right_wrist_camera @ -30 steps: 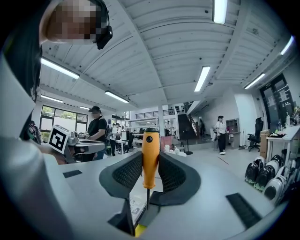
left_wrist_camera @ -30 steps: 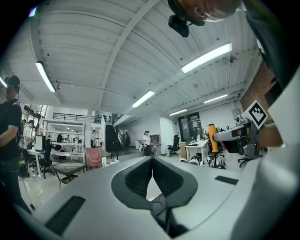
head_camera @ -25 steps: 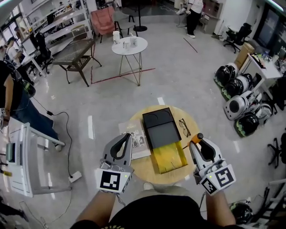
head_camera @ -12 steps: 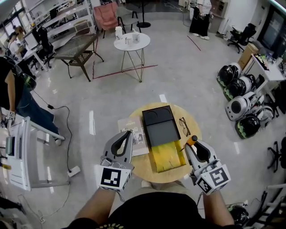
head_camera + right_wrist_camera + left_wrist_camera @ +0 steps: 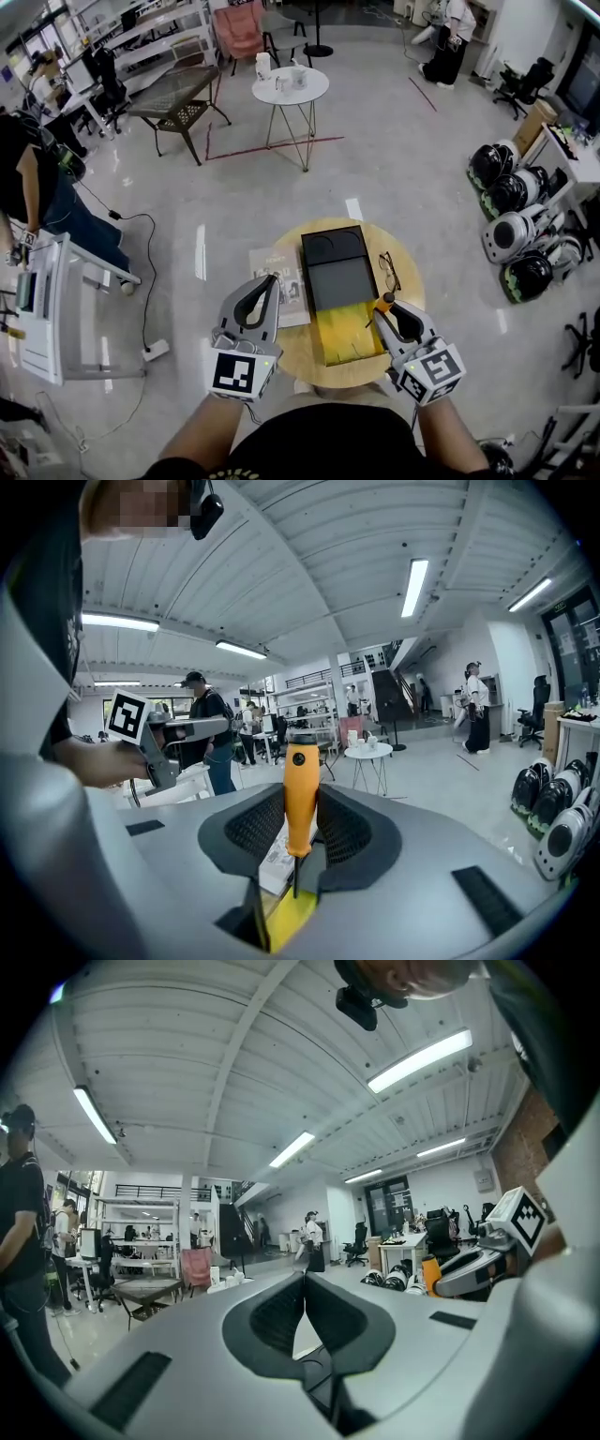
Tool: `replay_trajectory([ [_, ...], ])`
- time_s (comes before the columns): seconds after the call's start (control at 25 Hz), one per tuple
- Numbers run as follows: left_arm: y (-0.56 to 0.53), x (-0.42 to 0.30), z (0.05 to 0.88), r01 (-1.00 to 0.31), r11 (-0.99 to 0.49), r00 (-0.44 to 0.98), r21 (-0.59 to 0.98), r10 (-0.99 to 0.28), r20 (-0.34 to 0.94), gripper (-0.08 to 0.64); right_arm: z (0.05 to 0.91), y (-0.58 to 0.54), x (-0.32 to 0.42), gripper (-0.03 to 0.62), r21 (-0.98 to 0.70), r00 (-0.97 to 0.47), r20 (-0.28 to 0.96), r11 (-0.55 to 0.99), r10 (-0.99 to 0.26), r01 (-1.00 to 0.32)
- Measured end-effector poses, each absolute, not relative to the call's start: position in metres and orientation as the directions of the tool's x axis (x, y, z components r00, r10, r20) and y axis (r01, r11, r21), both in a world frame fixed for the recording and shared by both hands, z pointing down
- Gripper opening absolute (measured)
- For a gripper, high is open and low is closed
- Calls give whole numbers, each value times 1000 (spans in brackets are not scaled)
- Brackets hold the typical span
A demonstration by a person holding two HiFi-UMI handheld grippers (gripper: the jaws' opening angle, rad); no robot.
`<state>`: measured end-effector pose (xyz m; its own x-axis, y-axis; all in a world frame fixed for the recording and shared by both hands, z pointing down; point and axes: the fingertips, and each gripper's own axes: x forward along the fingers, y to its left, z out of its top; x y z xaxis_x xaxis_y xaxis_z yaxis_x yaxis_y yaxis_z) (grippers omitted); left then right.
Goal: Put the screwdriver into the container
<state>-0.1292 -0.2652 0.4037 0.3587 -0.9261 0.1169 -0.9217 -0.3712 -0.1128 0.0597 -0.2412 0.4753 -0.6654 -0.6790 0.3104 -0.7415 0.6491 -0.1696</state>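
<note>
Left tongs (image 5: 269, 279): jaws pressed together, nothing between them; held over the left part of the table (image 5: 292, 349), with the tips above the near edge of a printed booklet (image 5: 289, 292).
Right tongs (image 5: 382, 307): jaws clamped on the orange handle of the screwdriver (image 5: 300, 794); held at the right near side of the container (image 5: 339, 279).
Screwdriver: gripped at mid-handle, with the butt end of the handle projecting past the jaw tips. In the right gripper view the dark shaft runs back from the handle between the jaws, with the yellow section (image 5: 349, 333) showing behind it. In the head view the handle sits at the right edge of that yellow section. Whether the tip touches it cannot be told.
Container: black and rectangular, lying along the middle of the round wooden table. A smaller compartment occupies the far end and a larger one the middle. The yellow section adjoins its near end.
Eyeglasses (image 5: 389, 272): folded open on the table, just right of the container.
Booklet: flat on the table, just left of the container, overhanging the table edge.
</note>
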Motion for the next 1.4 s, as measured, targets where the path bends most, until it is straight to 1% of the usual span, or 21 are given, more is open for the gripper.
replay_trajectory([
  [0.68,-260,-128,404,-941,-322,310,-104,-943,121,17,543,-245,64,121,-239,-666,431,635,-609,-735],
  [1.4,-254,-140,404,-944,-302,284,-133,-949,139,17,613,-240,59,121,-258,-649,546,631,-530,-732],
])
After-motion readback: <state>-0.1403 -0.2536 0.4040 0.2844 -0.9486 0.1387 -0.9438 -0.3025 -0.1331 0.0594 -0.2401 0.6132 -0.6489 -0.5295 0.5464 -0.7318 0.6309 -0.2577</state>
